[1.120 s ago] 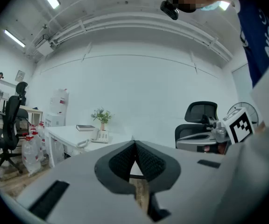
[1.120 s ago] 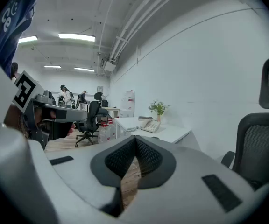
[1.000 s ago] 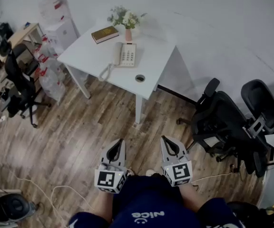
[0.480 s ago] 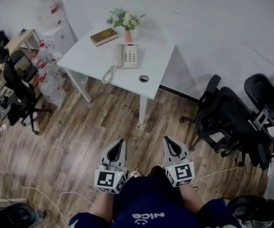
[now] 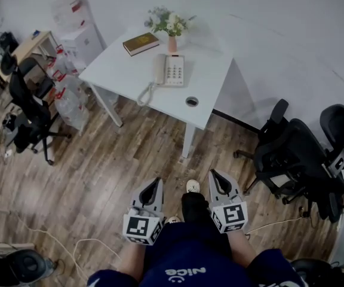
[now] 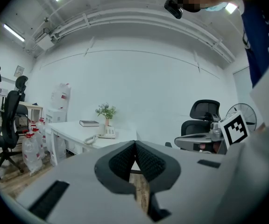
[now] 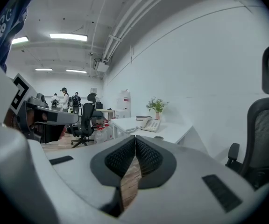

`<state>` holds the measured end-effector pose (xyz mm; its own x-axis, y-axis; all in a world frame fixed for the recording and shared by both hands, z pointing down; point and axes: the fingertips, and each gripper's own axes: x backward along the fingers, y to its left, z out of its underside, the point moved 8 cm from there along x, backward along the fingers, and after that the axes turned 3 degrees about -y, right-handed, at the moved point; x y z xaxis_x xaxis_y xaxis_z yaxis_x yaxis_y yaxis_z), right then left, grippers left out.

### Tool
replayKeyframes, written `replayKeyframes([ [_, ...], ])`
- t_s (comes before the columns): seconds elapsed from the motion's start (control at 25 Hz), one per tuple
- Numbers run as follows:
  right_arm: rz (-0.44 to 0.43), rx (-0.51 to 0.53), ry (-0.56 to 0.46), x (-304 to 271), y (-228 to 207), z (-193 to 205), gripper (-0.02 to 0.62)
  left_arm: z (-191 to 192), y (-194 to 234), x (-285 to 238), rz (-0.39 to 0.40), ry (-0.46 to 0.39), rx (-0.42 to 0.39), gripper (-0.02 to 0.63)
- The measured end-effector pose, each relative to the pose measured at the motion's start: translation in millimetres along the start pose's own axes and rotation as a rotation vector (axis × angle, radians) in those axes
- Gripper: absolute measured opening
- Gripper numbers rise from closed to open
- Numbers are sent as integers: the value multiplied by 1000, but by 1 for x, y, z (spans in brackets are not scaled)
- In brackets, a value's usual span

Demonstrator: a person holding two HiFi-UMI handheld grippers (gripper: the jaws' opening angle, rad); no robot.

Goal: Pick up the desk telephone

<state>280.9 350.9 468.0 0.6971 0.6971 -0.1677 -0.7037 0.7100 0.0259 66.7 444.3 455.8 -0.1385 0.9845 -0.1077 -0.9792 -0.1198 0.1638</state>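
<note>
The desk telephone point(image 5: 172, 70) lay on the white table point(image 5: 121, 76), back from the front edge and near the far edge. Its handset rested on the left side of the base, and the keypad faced up on the right. A coiled cord point(image 5: 145, 93) ran from it toward the table's front edge and ended just short of it. Just behind the telephone, at the far edge against the wall, stood a pink vase point(image 5: 171, 43) with flowers. A dark book point(image 5: 141, 43) lay flat to the vase's left, close to the far left corner. A round cable hole point(image 5: 192, 101) sat near the front edge, toward the right front corner.

Both grippers hung low in front of the person's body, over the wooden floor point(image 5: 118, 166) and well apart from the table. The left gripper point(image 5: 156, 183) had its jaws pressed together at the tips, with nothing held between them — only floor showed through the gap behind the pads. The right gripper point(image 5: 214, 174) was the same: jaws closed on each other, holding nothing. The two pointed roughly toward the table, side by side, with the person's shoe point(image 5: 192, 186) on the floor between them.

Black office chairs point(image 5: 297, 166) stood to the right of the table — another chair point(image 5: 28, 109) and some water bottles point(image 5: 70, 100) stood to its left.
</note>
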Motion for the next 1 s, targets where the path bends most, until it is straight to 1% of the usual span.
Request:
replayKeyframes([
  [0.12,-29,-3,5,-31,-14,0,23,3,9,-21,-28,10,25,14],
  [0.24,-58,-8,-2,-70,-30,-8,23,-4,23,-52,-53,15,46,14],
  [0.36,-93,-6,-8,-105,-50,-13,23,-14,28,-86,-64,15,37,14],
  [0.56,-124,10,-31,-154,-91,-30,23,-29,37,-143,-90,3,16,14],
  [0.72,-144,13,-40,-185,-124,-35,23,-28,43,-182,-121,2,50,14],
  [0.8,-155,23,-35,-196,-137,-37,23,-27,42,-200,-125,0,62,14],
  [1.0,-176,30,-25,-219,-157,-40,23,-28,38,-234,-103,12,48,14],
])
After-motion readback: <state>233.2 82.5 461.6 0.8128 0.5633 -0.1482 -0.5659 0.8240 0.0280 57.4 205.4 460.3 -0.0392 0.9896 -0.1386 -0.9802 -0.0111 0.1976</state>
